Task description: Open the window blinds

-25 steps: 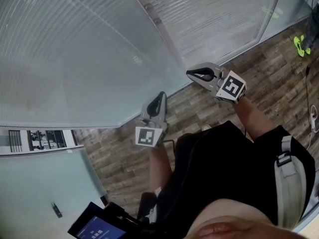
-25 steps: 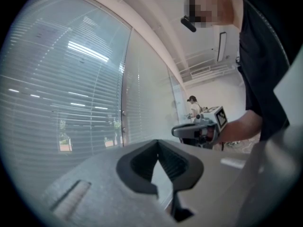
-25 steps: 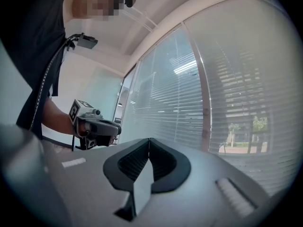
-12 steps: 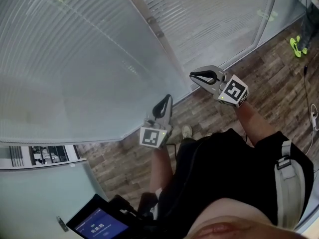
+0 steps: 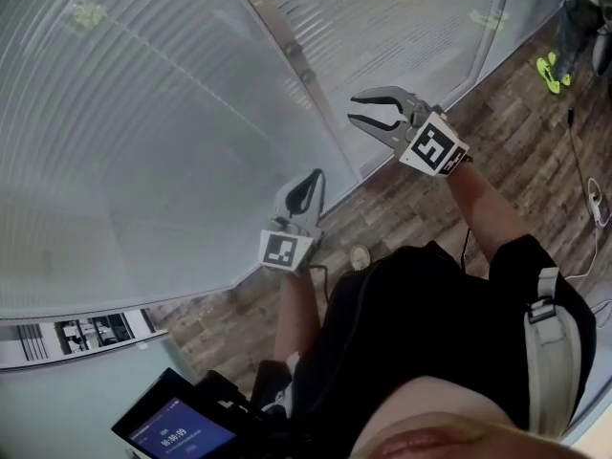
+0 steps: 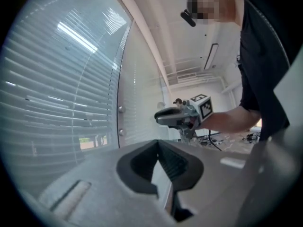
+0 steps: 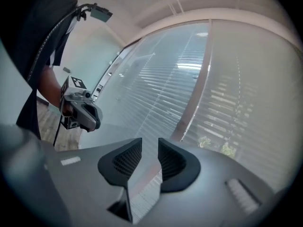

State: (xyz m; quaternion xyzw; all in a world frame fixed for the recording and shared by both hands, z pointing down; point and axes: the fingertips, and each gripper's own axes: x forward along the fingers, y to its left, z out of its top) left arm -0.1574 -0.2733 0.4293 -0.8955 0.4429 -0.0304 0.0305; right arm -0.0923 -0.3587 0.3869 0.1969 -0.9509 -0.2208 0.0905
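Note:
White slatted blinds (image 5: 143, 132) hang shut behind glass, and a second pane of them (image 5: 411, 27) lies past a slanted frame post (image 5: 287, 55). My right gripper (image 5: 352, 109) is held level near the post at the glass. Its jaws are opening and nothing is between them; in the right gripper view (image 7: 150, 145) only slats and the post (image 7: 194, 98) show through the gap. My left gripper (image 5: 313, 178) is lower and to the left, shut and empty, pointing at the left pane. The left gripper view (image 6: 158, 148) shows its pads meeting at the tip, with the right gripper (image 6: 161, 117) beyond.
The wood-look floor (image 5: 535, 151) runs along the foot of the glass. Another person's feet in yellow-green shoes (image 5: 547, 73) stand at the far right, with a cable (image 5: 593, 199) on the floor nearby. A device with a blue screen (image 5: 177, 433) is at the bottom left.
My right gripper has moved up and left toward the frame post, has rolled, and its jaws have parted. My left gripper has shifted slightly left along the glass and stays shut.

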